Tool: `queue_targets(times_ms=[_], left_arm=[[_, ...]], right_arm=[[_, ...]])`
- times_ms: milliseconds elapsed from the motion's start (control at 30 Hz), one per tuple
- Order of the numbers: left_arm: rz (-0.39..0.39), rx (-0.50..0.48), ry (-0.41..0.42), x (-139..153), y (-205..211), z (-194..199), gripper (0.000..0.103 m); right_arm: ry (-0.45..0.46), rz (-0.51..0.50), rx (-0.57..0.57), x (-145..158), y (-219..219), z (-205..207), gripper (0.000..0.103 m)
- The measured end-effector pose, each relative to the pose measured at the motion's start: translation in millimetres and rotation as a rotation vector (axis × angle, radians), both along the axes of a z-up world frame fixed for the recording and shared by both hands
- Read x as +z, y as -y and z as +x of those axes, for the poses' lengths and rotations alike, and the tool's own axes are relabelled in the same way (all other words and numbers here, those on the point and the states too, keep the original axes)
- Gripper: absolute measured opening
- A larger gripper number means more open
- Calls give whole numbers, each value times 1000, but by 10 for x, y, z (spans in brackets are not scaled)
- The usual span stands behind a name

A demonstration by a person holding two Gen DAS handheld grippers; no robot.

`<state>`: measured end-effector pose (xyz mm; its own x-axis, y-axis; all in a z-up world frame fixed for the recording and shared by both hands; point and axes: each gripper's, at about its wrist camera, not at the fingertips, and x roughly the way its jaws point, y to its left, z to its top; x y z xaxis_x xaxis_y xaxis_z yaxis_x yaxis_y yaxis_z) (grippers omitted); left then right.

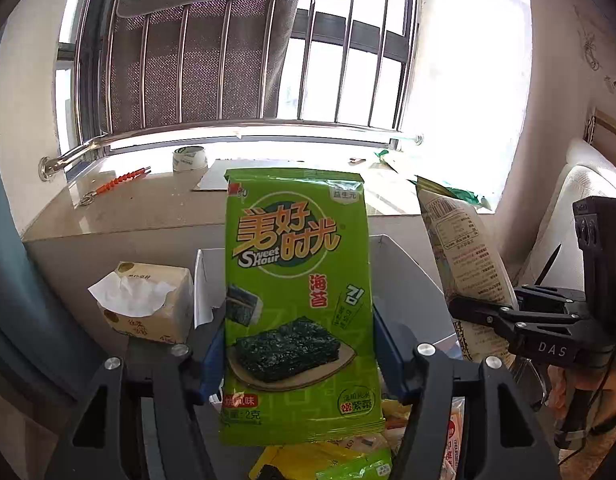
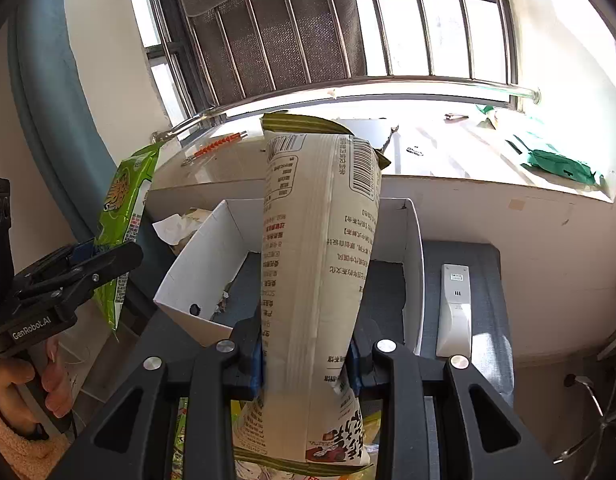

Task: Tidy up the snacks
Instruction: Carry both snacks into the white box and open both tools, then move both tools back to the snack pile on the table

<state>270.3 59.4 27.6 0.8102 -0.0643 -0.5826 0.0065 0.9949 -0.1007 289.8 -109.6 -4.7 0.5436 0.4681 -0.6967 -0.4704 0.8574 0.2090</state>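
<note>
My left gripper (image 1: 298, 344) is shut on a green seaweed snack packet (image 1: 296, 280) and holds it upright above a white cardboard box (image 1: 404, 264). The packet also shows in the right wrist view (image 2: 124, 216), with the left gripper (image 2: 88, 260) at the left. My right gripper (image 2: 306, 354) is shut on a tall beige snack bag (image 2: 316, 260) with a barcode, upright over the same white box (image 2: 204, 264). The bag also shows in the left wrist view (image 1: 464, 264), held by the right gripper (image 1: 484, 312). More snack packets (image 1: 332, 460) lie below the grippers.
A tissue pack (image 1: 148, 300) stands left of the box. A white remote (image 2: 454, 312) lies on the grey-blue surface right of the box. The windowsill (image 1: 148, 208) behind holds a tape roll (image 1: 189, 159), an orange tool (image 1: 120, 182) and green bags (image 2: 560, 164).
</note>
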Motion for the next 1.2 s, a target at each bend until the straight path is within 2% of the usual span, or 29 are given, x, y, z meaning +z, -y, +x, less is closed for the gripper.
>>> queue_targets(times_ms=[100,133,167,200,233,267,300,367,433,500,600,667,767,867,967,1067,1200], left_arm=[[-20,2,-56,-93,-82,386,68],[-26,12,-72,-146,-114,480,71],[-33,13,-91,-208,-147,566,73],[-38,11,-115,-280,-177,666,76],[-29,16,-150,-347,-174,745,89],[-10,20,-191,-417,-160,799,100],[1,12,-207,-469,-151,818,101],[7,10,-192,-512,-151,730,103],[-18,8,-139,-486,-167,571,103],[-30,12,-89,-418,-186,408,103],[-37,25,11,-261,-204,107,103],[-64,-10,92,-159,-205,-132,103],[-24,-1,104,-72,-91,-481,103],[-79,5,105,-25,-48,-819,103],[-139,-27,127,-39,11,-1182,103],[-100,-23,154,-85,122,-1537,103],[-89,-15,152,-274,237,-1973,103]], right_arm=[[-14,-60,-33,-60,-153,423,34],[-21,-77,-43,-86,-176,529,34],[-37,-78,-54,-108,-191,633,36],[-50,-69,-58,-119,-200,716,43],[-55,-58,-66,-116,-194,779,54],[-51,-49,-81,-100,-182,818,88],[-39,-29,-100,-79,-147,822,103],[-19,35,-108,-12,-77,793,103],[-19,41,-105,58,-52,735,103],[37,65,-87,173,-2,573,103],[127,152,-68,365,142,277,103],[142,168,-88,459,225,70,103],[123,180,-52,548,326,-281,103],[188,160,-13,594,377,-714,103],[249,108,1,537,399,-1138,103],[263,88,-4,352,449,-1543,103],[210,99,-35,-18,554,-1919,103]])
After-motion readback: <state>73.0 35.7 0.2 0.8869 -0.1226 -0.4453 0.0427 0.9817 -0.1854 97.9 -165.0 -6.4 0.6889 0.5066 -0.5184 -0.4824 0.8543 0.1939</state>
